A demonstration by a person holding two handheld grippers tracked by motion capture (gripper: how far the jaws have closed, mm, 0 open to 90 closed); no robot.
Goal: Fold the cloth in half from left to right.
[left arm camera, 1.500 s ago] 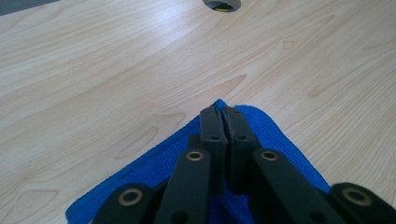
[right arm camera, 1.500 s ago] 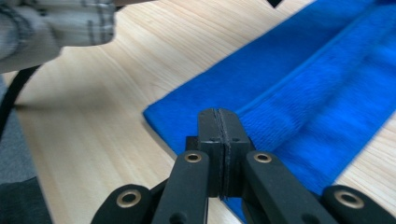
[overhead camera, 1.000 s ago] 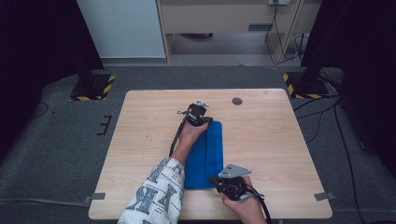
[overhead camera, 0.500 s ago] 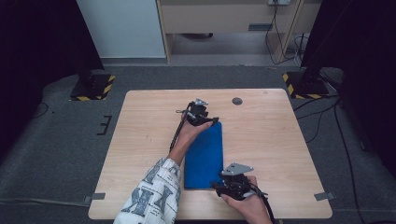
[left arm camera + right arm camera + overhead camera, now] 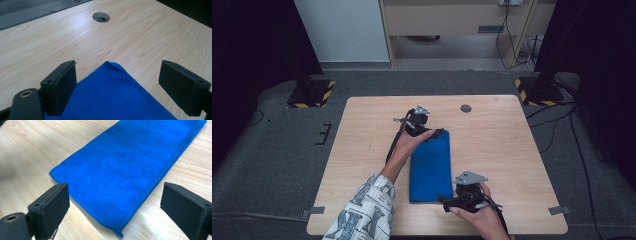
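A blue cloth (image 5: pixel 431 167) lies folded flat in a long strip on the wooden table (image 5: pixel 502 150). My left gripper (image 5: pixel 438 133) hovers over its far end, open; its jaws have just been opening, and the cloth's far corner (image 5: pixel 112 92) lies below them, untouched by the pads. At the near end, my right gripper (image 5: pixel 446 202) is open too, its jaws having just spread as well. The cloth's near edge (image 5: pixel 120 177) lies beyond and below those jaws, free of them. In their own views, the left gripper (image 5: pixel 118 67) and the right gripper (image 5: pixel 116 188) both stand wide.
A round cable hole (image 5: pixel 466 108) sits in the table near the far edge, also ahead of the left jaws (image 5: pixel 101 17). Stands with yellow-black bases (image 5: pixel 312 94) flank the table on the grey floor. A cabinet (image 5: pixel 452 20) stands behind.
Both grippers went from shut to open and let go of the cloth, which settled flat. The left hand lifted a little off the far end.
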